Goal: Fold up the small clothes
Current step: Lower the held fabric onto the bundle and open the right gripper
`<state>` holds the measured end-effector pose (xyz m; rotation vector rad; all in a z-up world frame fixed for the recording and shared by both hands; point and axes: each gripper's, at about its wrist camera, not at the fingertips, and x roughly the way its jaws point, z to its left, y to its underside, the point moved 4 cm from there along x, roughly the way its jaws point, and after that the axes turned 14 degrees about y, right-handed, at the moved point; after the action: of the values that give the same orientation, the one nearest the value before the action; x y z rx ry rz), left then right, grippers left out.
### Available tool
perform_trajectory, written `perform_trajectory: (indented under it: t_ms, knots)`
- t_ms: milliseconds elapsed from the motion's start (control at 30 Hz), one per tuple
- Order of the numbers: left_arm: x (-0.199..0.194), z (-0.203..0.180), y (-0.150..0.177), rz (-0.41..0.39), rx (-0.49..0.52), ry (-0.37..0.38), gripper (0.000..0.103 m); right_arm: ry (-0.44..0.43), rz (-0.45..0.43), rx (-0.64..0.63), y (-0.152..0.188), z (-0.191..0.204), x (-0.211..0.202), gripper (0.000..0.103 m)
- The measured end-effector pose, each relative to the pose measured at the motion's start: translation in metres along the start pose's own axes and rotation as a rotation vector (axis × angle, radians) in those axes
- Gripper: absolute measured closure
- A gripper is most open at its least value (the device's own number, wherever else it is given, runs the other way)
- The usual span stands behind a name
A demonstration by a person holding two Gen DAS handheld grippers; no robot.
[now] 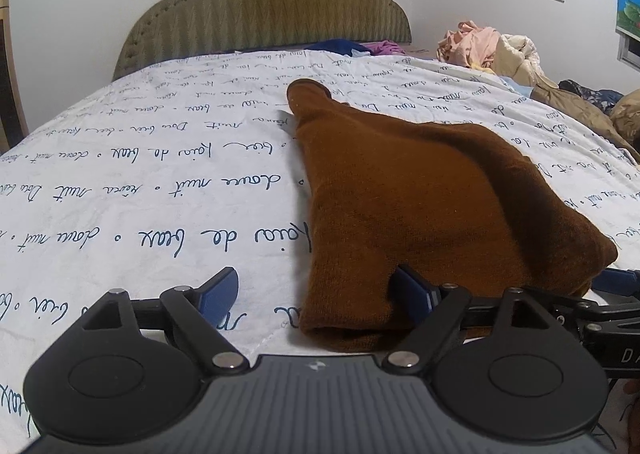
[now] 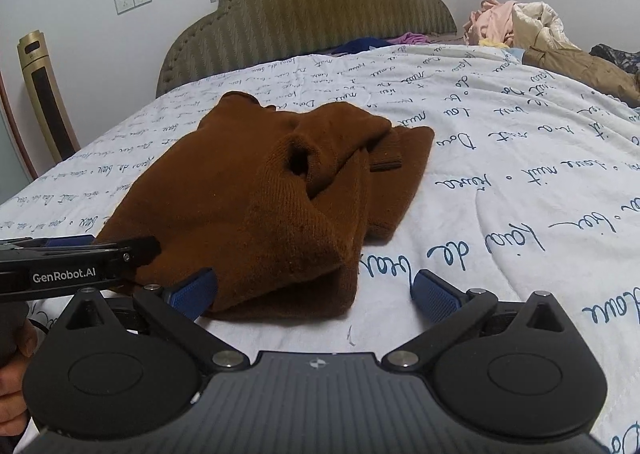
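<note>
A brown sweater point(image 2: 256, 206) lies on the bed point(image 2: 500, 182), partly folded, with a sleeve point(image 2: 344, 138) lying loosely across its top. The left gripper point(image 1: 316, 294) is wide open at the near edge, one blue pad on the sheet and one touching the knit, holding nothing. The right gripper point(image 2: 314, 292) is also wide open around the near corner and holds nothing. To fold well, each gripper should probably pinch all the layers at the near edge, lift together, and lay that edge flat over the far side. The loose sleeve could slip out.
</note>
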<state>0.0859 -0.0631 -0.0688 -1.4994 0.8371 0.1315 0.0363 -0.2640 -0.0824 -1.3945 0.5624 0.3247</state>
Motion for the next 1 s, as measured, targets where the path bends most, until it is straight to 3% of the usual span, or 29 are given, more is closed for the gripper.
perform_trajectory:
  t_ms: [367, 1000]
  knots:
    - [-0.0008, 0.0088, 0.0035, -0.01, -0.056, 0.023, 0.012, 0.005, -0.008, 0.003, 0.0023, 0.0001, -0.0042, 0.0]
    - [-0.0062, 0.0031, 0.0033, 0.001, -0.035, -0.011, 0.011, 0.039, -0.002, -0.028, 0.0041, 0.0041, -0.0048, 0.0]
